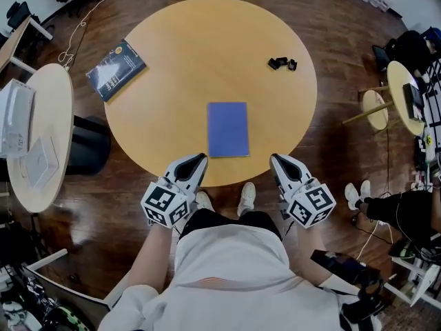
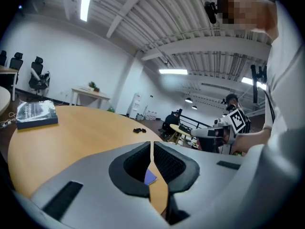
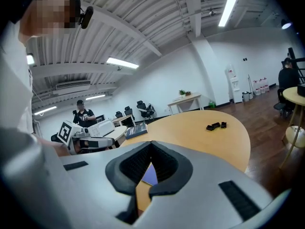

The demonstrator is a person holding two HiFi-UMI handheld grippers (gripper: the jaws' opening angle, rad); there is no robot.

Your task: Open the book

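Note:
A closed blue book (image 1: 227,128) lies flat on the round wooden table (image 1: 172,40), near its front edge. My left gripper (image 1: 200,158) hovers at the table's edge just left of the book's near corner, jaws together with nothing between them. My right gripper (image 1: 275,158) is at the edge to the right of the book, jaws also together and empty. In the left gripper view the left gripper (image 2: 151,144) frames a sliver of the blue book (image 2: 150,178) behind its pads. The right gripper (image 3: 151,144) likewise shows the blue book (image 3: 150,174) behind its closed tips.
A dark printed book (image 1: 115,69) rests at the table's far left edge. Small black parts (image 1: 282,63) lie at the far right. A second round table (image 1: 41,136) with white items stands to the left. Small stools and another person's shoes (image 1: 355,193) are on the right.

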